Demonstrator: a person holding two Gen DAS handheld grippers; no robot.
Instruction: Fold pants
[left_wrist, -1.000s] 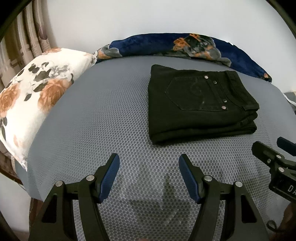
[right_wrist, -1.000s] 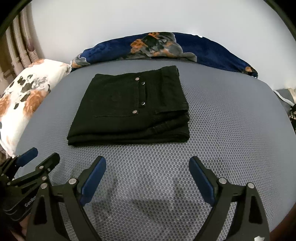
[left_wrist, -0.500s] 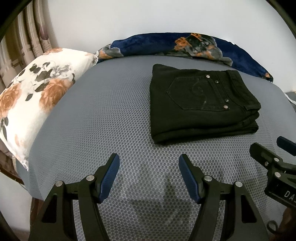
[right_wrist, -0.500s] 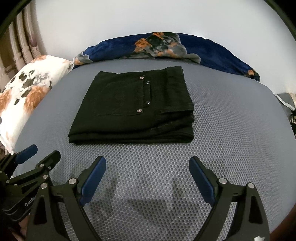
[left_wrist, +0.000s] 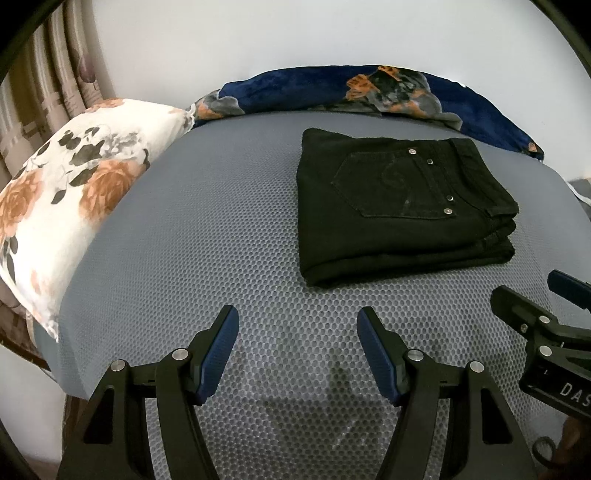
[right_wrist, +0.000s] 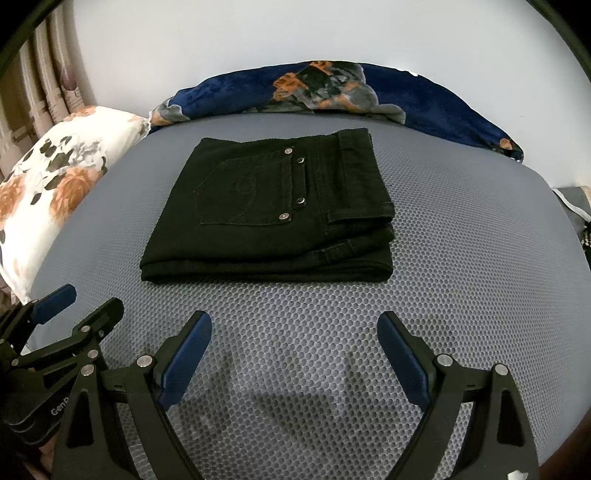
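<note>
Black pants (left_wrist: 399, 210) lie folded into a flat rectangular stack on the grey mesh bed surface (left_wrist: 207, 236), back pocket and rivets facing up. They also show in the right wrist view (right_wrist: 273, 218). My left gripper (left_wrist: 297, 325) is open and empty, hovering near the front edge, left of the stack. My right gripper (right_wrist: 293, 328) is open and empty, in front of the stack. Each gripper shows at the edge of the other's view: the right one (left_wrist: 543, 295) and the left one (right_wrist: 81, 299).
A white floral pillow (left_wrist: 62, 199) lies at the left of the bed. A dark blue floral blanket (left_wrist: 369, 92) runs along the back against the white wall. Curtains (left_wrist: 44, 81) hang at far left. The bed's front-left corner (left_wrist: 62, 369) drops off.
Both views have shifted slightly, so the folded pants sit a little lower and further right in frame. The pants themselves have not moved. Both grippers stay open.
</note>
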